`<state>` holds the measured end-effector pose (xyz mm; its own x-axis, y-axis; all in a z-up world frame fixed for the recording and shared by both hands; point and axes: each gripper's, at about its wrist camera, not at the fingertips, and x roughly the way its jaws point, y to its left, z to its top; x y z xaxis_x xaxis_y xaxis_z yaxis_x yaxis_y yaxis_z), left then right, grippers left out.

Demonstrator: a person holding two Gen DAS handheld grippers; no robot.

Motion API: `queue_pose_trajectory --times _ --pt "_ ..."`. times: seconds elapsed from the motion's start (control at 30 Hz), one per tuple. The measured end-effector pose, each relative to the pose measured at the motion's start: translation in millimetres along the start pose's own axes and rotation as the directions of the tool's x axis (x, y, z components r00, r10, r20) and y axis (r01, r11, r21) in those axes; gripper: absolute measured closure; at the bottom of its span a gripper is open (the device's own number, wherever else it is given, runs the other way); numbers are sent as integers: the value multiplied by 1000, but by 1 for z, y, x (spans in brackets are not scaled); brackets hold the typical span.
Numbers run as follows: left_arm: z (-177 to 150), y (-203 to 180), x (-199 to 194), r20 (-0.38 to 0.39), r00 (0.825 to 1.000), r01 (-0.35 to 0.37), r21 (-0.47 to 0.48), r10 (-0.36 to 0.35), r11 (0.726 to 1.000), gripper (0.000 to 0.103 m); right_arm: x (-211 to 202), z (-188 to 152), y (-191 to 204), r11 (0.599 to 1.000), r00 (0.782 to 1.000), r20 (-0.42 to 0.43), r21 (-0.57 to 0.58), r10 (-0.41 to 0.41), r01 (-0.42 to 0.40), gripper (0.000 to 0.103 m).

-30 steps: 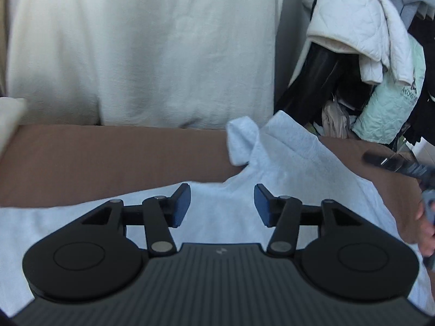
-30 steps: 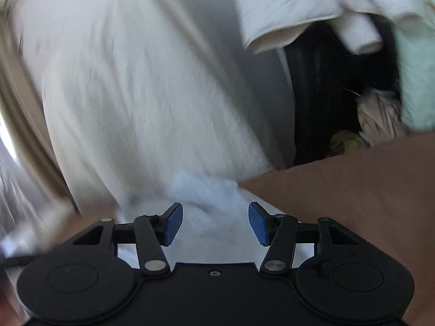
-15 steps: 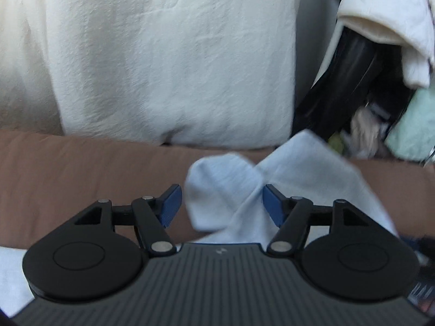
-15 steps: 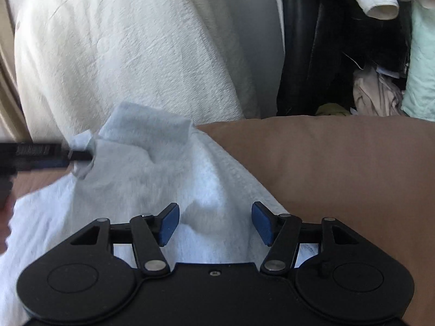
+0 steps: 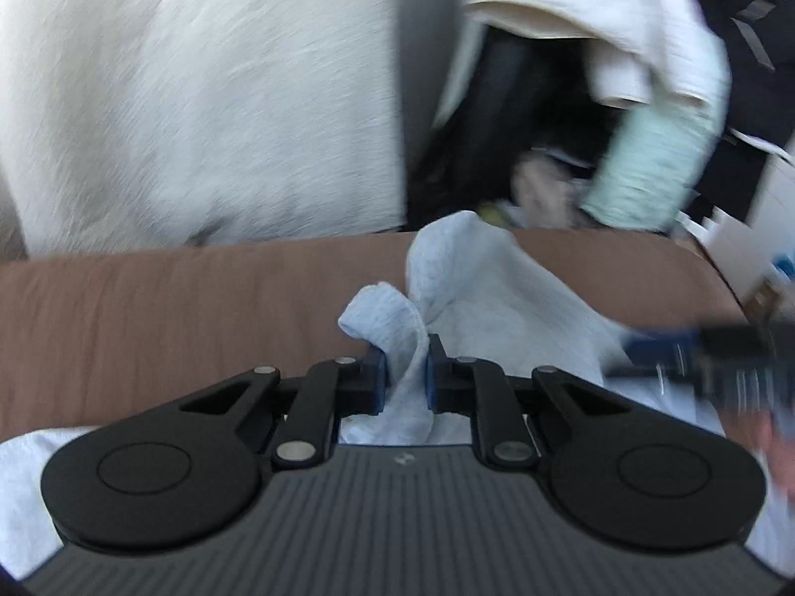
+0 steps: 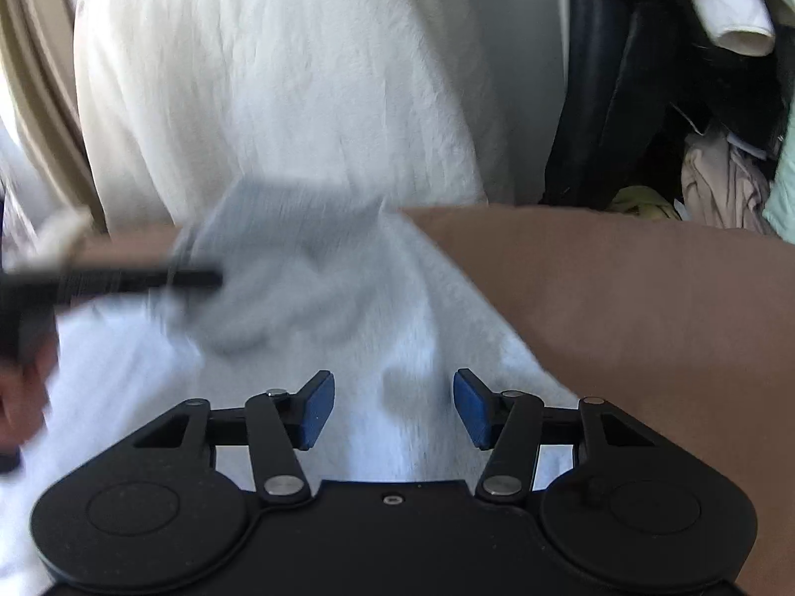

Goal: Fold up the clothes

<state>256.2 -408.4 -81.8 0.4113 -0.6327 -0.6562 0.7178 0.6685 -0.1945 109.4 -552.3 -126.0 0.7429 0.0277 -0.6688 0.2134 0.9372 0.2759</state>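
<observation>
A pale blue garment lies on a brown surface. My left gripper is shut on a bunched corner of the garment, and the cloth sticks up between its blue pads. In the right wrist view the same garment spreads under my right gripper, which stands open just above the cloth with nothing between its fingers. The left gripper shows there as a blurred dark bar at the left, at the raised fold. The right gripper is a blur at the right of the left wrist view.
A large white pillow or cover stands behind the brown surface. A heap of clothes, white, mint and dark, hangs at the back right. A hand shows at the left edge. The brown surface extends right of the garment.
My left gripper has closed on the garment's corner, which lay loose between open fingers half a second ago. The right gripper stays open and has shifted slightly over the cloth.
</observation>
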Motion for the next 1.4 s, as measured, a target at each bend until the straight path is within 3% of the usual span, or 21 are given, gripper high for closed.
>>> queue_pose_trajectory --times 0.1,0.2,0.3,0.37,0.43,0.57,0.67,0.73,0.9,1.0,1.1,1.13,1.2,1.27,1.4 --pt "-27 -23 -25 3 997 70 123 -71 990 89 -18 6 -10 994 995 66 75 76 -81 43" --pt "-53 -47 -51 -3 990 138 245 -141 960 89 -33 11 -13 985 985 142 132 93 -113 39" --pt "-85 -67 -61 -30 995 104 321 -99 941 88 -40 12 -8 986 980 186 130 76 -101 34" --pt "-103 -78 -65 -43 998 66 354 -55 933 87 -35 11 1 990 982 154 71 111 -123 34" --pt "-103 -81 -73 -29 999 49 329 -41 943 87 -26 9 10 984 981 85 4 175 -176 34" --pt "-93 -74 -85 0 999 43 202 -44 978 82 -7 0 29 945 949 -76 -93 306 -312 34" --pt "-88 -66 -94 7 999 41 157 -42 987 72 -1 -5 37 936 940 -179 -150 291 -319 34" --pt "-87 -63 -100 4 999 43 129 -44 991 72 1 -9 36 948 952 -228 -194 206 -252 35" --pt "-88 -68 -119 48 999 14 124 -20 992 72 -5 -10 26 966 955 -271 -189 124 -179 35" --pt "-87 -73 -122 44 999 6 169 -14 986 67 -17 -8 26 977 954 -278 -149 109 -155 35" --pt "-97 -82 -131 31 1000 -6 168 1 986 65 -43 2 37 992 980 -189 -91 64 -82 35" --pt "-102 -85 -135 42 999 3 169 -10 986 60 -56 8 38 995 984 -156 -45 80 -88 35" --pt "-111 -91 -136 58 998 -8 196 -3 981 52 -81 16 39 991 985 -105 15 134 -134 34" --pt "-115 -94 -130 66 998 -38 228 24 973 52 -102 18 41 984 982 -73 58 173 -169 33" --pt "-112 -92 -117 86 995 -66 237 47 969 52 -125 -7 42 965 985 -69 223 157 -138 33"
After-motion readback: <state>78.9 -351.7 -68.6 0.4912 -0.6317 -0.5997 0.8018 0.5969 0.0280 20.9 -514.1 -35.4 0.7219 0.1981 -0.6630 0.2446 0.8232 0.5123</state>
